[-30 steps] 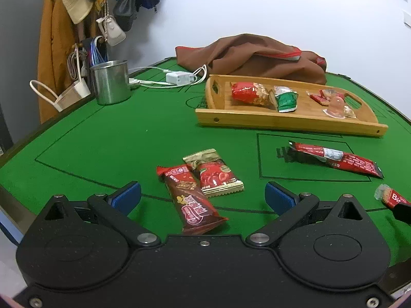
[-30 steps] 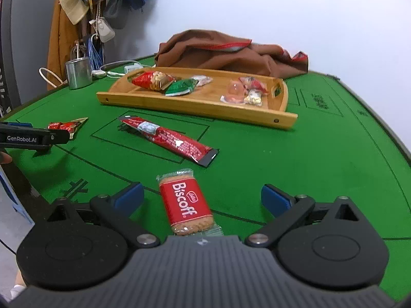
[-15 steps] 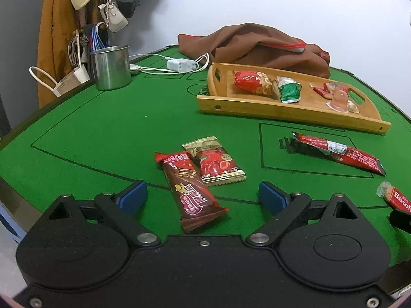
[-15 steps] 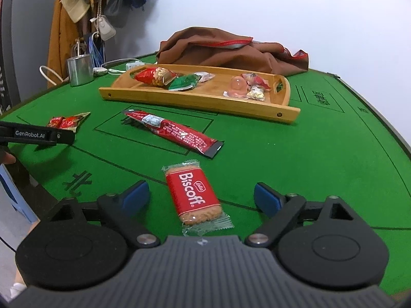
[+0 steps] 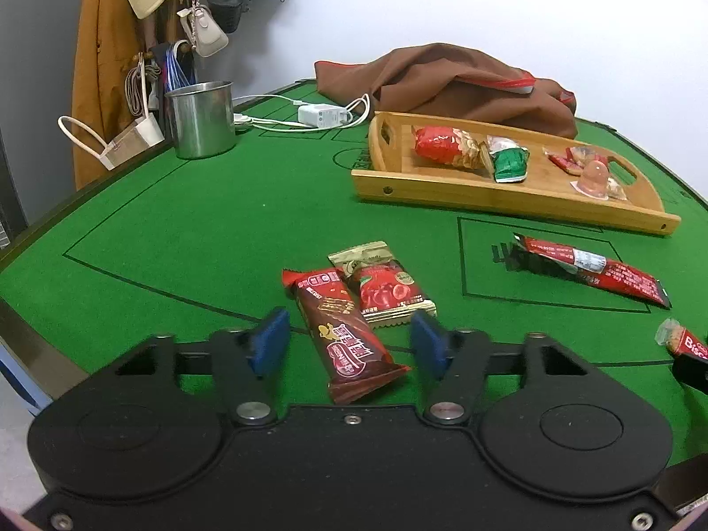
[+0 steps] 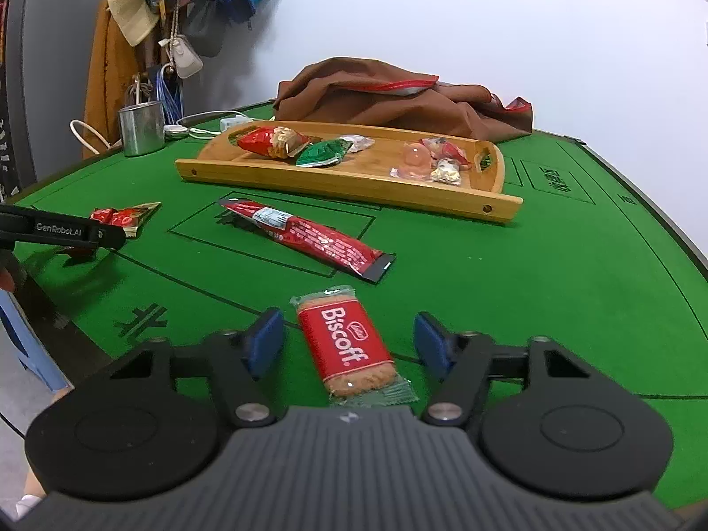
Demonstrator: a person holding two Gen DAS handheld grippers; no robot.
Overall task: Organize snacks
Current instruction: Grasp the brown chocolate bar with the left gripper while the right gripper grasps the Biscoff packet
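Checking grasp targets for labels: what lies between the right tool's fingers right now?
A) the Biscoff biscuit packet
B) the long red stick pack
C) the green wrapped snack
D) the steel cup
A: in the right wrist view the Biscoff biscuit packet lies on the green felt between the blue pads of the right tool, which have just been closing and do not yet touch it.

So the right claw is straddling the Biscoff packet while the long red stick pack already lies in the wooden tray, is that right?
Not quite: the stick pack lies on the green table, in front of the tray, not in it. The right wrist view shows this. The right claw does straddle the Biscoff packet, its jaws having just been closing.
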